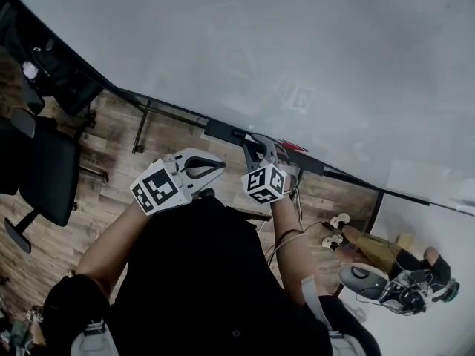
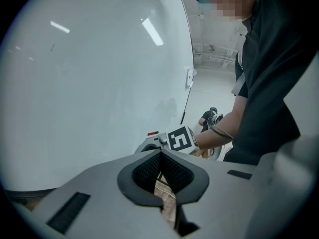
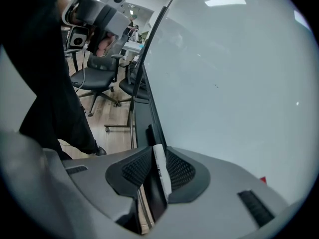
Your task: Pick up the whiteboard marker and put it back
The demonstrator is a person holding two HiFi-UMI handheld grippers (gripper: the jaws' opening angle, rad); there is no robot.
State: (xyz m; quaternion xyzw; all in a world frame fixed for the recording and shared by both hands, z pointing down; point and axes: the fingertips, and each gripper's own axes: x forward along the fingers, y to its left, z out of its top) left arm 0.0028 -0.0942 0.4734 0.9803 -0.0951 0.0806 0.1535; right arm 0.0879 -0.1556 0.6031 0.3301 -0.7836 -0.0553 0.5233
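Note:
A white whiteboard marker [image 3: 160,171] with a dark cap stands between the pads of my right gripper [image 3: 159,169], which is shut on it. In the head view the right gripper [image 1: 260,147] is at the black tray [image 1: 226,132] under the whiteboard [image 1: 297,50]. The marker's capped end points along that tray [image 3: 145,114]. My left gripper [image 1: 217,170] hovers just left of the right one, a little below the tray. Its pads [image 2: 149,171] meet at the tips with nothing between them. The right gripper's marker cube [image 2: 180,138] shows ahead in the left gripper view.
A small red item [image 1: 294,146] lies on the tray right of my right gripper. Black office chairs [image 1: 44,169] stand on the wooden floor at the left. Another person [image 1: 401,269] crouches low at the right, beside the board's end.

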